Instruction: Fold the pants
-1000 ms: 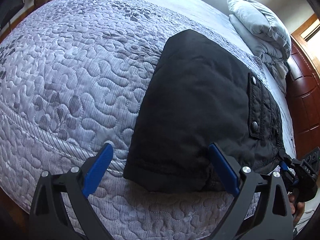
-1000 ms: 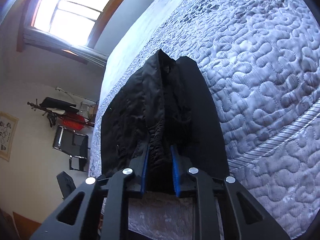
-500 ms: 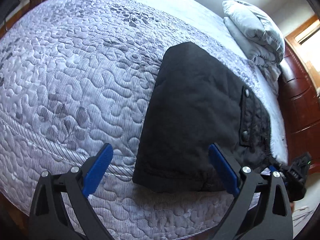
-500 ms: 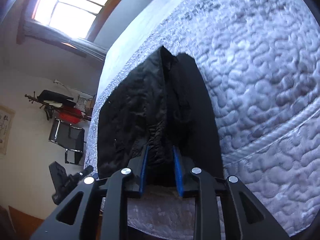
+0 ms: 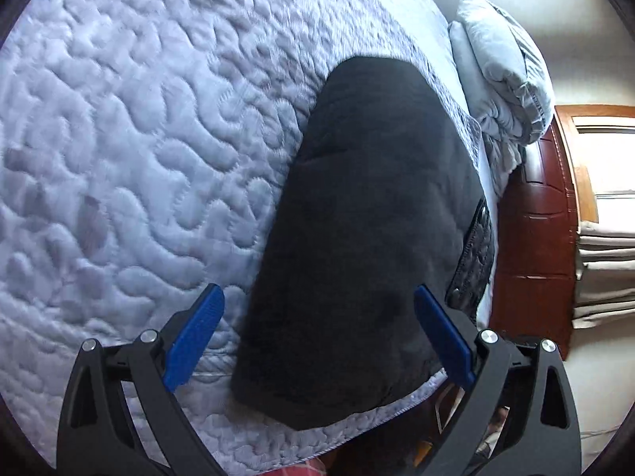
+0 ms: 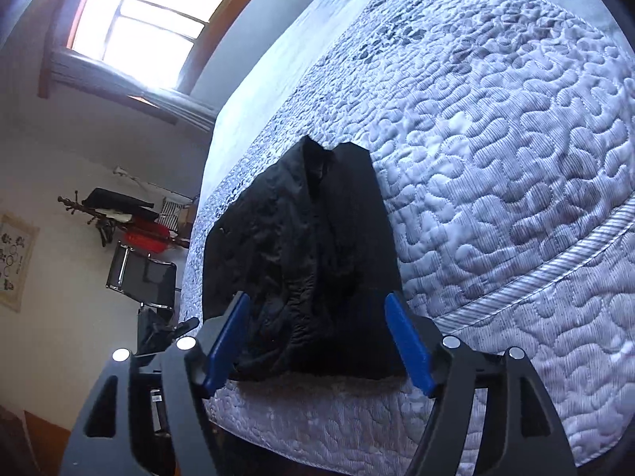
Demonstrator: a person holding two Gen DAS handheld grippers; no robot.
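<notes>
The black pants (image 5: 357, 230) lie folded into a compact stack on the quilted grey bedspread (image 5: 119, 158), close to the bed's near edge. A pocket with snaps (image 5: 474, 254) shows on their right side. My left gripper (image 5: 317, 341) is open and empty, hovering above the near end of the stack. In the right wrist view the pants (image 6: 301, 261) show crumpled top layers. My right gripper (image 6: 317, 341) is open and empty, its blue pads on either side of the near end, apart from the cloth.
Grey pillows (image 5: 504, 67) are piled at the head of the bed beside a dark red wooden headboard (image 5: 532, 238). A window (image 6: 154, 23), a coat rack (image 6: 115, 214) and a black chair (image 6: 143, 273) stand beyond the bed's far side.
My right gripper was shut on the near edge of the pants; it has opened and let them go. My left gripper stayed open and moved closer over the stack.
</notes>
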